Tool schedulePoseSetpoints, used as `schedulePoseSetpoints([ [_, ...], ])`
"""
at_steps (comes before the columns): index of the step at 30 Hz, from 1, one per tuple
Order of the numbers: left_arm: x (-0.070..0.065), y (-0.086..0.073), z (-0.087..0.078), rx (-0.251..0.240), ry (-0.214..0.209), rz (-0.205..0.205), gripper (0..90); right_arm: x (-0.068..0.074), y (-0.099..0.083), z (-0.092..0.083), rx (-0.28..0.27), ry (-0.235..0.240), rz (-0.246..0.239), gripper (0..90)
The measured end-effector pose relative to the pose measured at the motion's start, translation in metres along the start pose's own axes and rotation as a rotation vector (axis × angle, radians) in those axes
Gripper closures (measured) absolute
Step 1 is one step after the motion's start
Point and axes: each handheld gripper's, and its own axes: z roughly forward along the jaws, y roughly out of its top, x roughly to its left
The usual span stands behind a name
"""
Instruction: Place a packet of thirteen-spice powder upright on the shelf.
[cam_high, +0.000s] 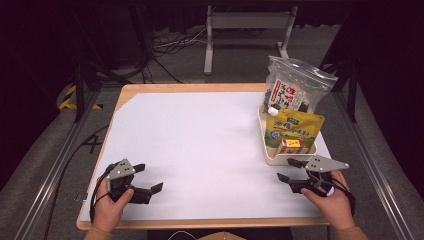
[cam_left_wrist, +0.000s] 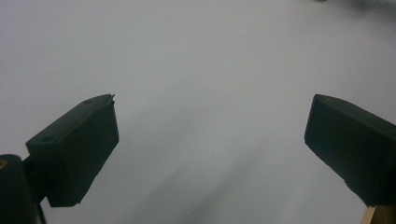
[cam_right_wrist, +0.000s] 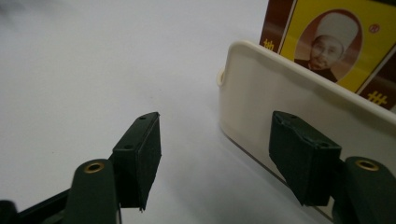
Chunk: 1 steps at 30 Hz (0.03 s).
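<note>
A cream tray (cam_high: 270, 159) stands at the table's right side. It holds a clear bag with a red and white label (cam_high: 292, 89), a yellow pouch (cam_high: 295, 127) and a small yellow and brown box (cam_high: 291, 145). My right gripper (cam_high: 289, 170) hovers just in front of the tray's near corner, open, nothing between its jaws. In the right gripper view the right gripper (cam_right_wrist: 215, 126) has the tray's wall (cam_right_wrist: 261, 98) beside its right jaw, and the box (cam_right_wrist: 327, 42) rises behind that wall. My left gripper (cam_high: 148, 177) rests open at the near left, and in its own view the left gripper (cam_left_wrist: 210, 116) has bare white sheet between its jaws.
A white sheet (cam_high: 200, 145) covers most of the wooden table (cam_high: 200, 223). A metal frame leg (cam_high: 208, 45) and cables lie on the floor beyond the far edge. Metal rails run along both sides of the table.
</note>
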Motion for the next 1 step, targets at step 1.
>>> schedulePoseSetpoints([
  [1, 0.0010, -0.0006, 0.0009, 0.002, 0.000, 0.002, 3.7, -0.0001, -0.0002, 0.0001, -0.003, 0.001, -0.007, 33.0],
])
